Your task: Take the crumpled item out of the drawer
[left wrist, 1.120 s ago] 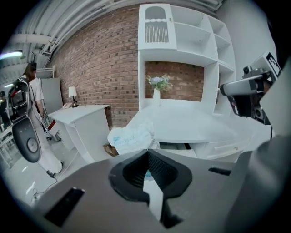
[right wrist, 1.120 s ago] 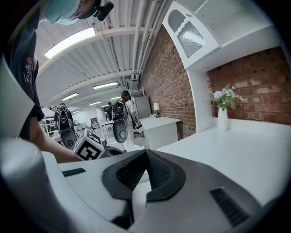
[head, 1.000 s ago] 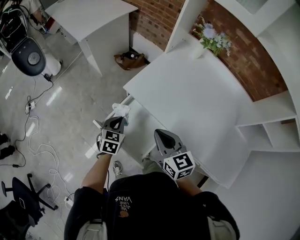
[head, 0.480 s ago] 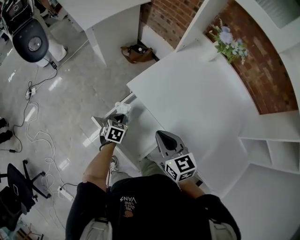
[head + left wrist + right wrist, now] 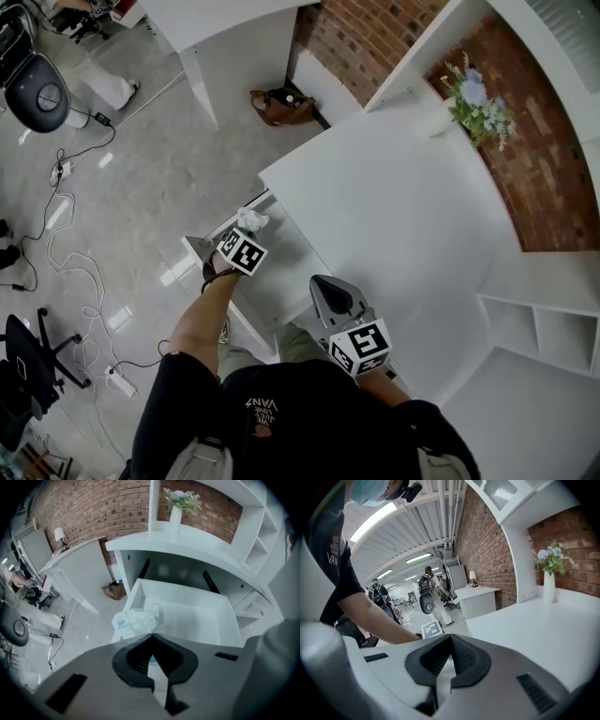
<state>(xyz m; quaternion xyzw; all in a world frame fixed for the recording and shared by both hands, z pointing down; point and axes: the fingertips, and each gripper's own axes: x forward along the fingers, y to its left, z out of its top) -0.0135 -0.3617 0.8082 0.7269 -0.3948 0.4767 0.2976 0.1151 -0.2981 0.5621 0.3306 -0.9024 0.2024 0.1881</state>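
Note:
The crumpled item [image 5: 135, 620] is a white wrapper with blue print. It is pinched at the tips of my left gripper [image 5: 151, 637], whose jaws are shut on it. It hangs over the near left corner of the open white drawer [image 5: 197, 613]. From the head view, the wrapper [image 5: 249, 220] shows just beyond the left gripper [image 5: 243, 233], above the drawer [image 5: 286, 261] pulled out of the white desk [image 5: 394, 206]. My right gripper [image 5: 328, 290] is shut with nothing in it, near the desk's front edge. In its own view the right gripper [image 5: 450, 638] points across the desk top.
A vase of flowers [image 5: 442, 120] stands at the desk's far edge. A brown bag [image 5: 279, 105] lies on the floor by the brick wall. Office chairs [image 5: 36, 94] and cables [image 5: 70, 272] are on the floor to the left. White shelves [image 5: 539, 328] stand at the right.
My left gripper has turned and shifted slightly toward the desk, still holding the wrapper. The head view has drifted. The right gripper has barely moved.

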